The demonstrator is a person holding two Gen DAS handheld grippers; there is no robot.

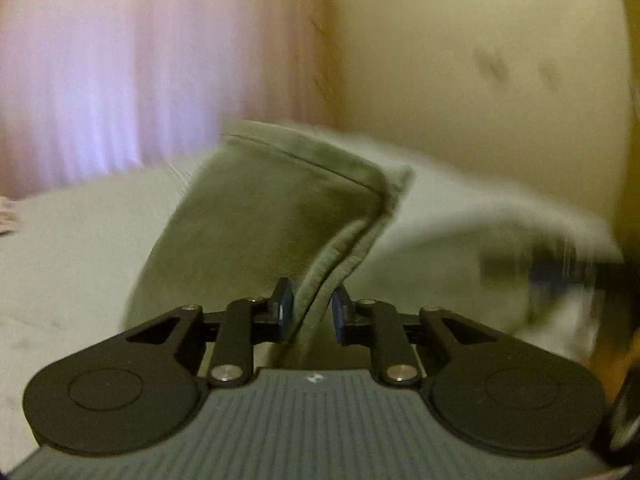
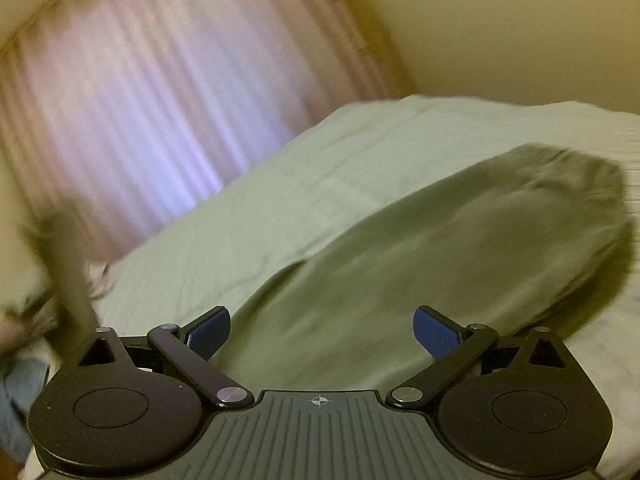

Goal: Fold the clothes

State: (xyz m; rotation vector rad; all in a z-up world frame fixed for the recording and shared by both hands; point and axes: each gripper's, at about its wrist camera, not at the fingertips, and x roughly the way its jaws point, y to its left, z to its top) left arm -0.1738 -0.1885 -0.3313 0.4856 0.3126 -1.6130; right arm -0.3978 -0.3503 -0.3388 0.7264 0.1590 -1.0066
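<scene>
On the bed (image 2: 280, 184): one garment (image 2: 440, 248), seemingly.

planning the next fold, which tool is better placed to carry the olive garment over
Left. The left tool has an edge of the olive garment lifted between its fingers. The right tool stands wide open above the garment, gripping nothing, so it would likely need a fresh grasp first.

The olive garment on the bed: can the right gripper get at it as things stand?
Probably yes. The right gripper is open, and the olive garment lies just ahead of its fingers on the bed, nothing between.
</scene>
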